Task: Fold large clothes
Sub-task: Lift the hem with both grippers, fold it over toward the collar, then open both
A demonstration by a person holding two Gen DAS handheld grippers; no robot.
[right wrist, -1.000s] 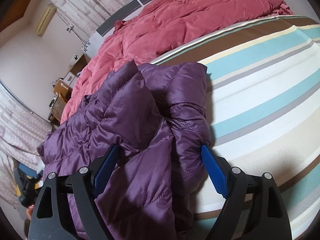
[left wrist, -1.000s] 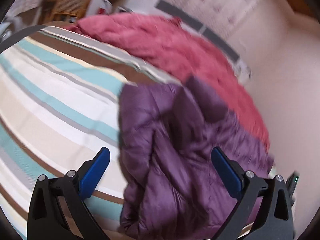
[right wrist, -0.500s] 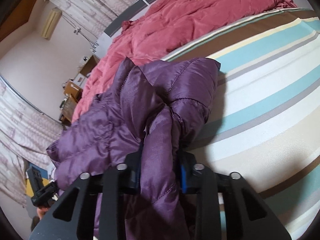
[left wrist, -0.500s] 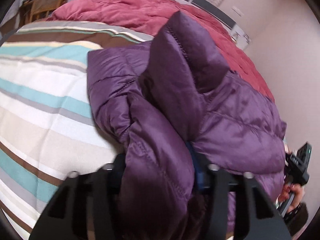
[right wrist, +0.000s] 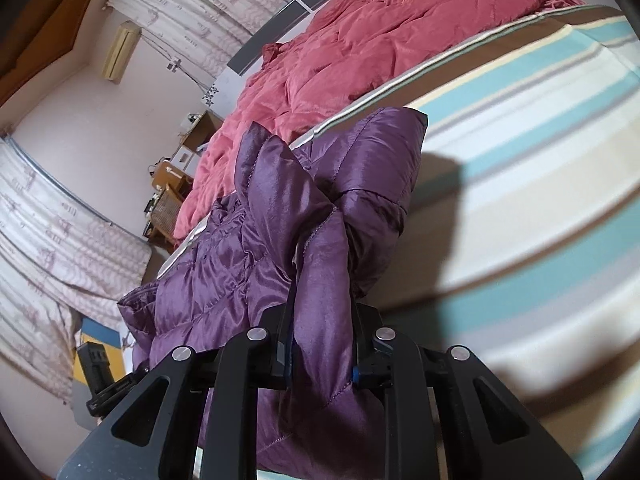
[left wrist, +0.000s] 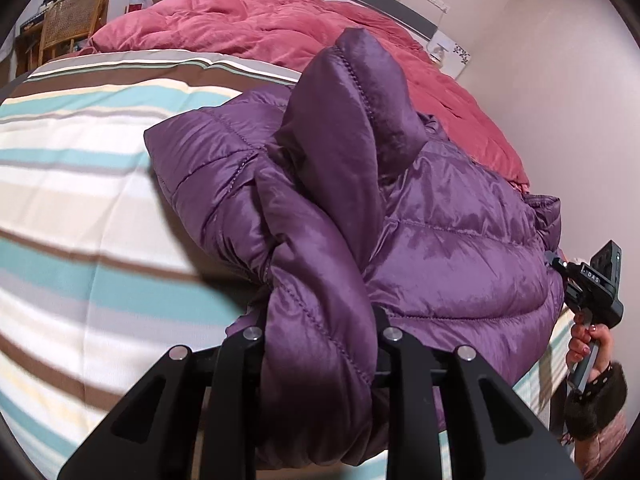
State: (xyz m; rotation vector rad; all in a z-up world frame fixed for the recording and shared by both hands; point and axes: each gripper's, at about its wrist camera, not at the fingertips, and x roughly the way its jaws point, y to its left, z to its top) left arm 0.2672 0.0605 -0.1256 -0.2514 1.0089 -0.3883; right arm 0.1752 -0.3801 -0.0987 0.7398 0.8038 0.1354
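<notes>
A purple quilted jacket lies on a bed covered by a striped sheet in bands of teal, cream, beige and brown; a crumpled pink-red duvet is heaped at the far end of the bed, touching the jacket's far edge.

The left gripper has a thick fold of the jacket bunched between its fingers, and its jaws are closing on that fold; the padded fabric bulges above and below the black frame and hides the pads, so only the frame and its silver pins show; a puffy part of the jacket stands upright just beyond the grip, and the jacket casts a dark shadow on the sheet beneath it.

The right gripper likewise has a fold of the jacket between its fingers, jaws closing on it; slivers of blue pad show on either side of the pinched cloth; the rest of the jacket trails away to the left of that view, toward the edge of the bed.

In the left wrist view, at the right edge, the person's right hand grips a black handle, with a dark furry cuff at the wrist; in the background stand a wicker-backed chair and patterned curtains.
</notes>
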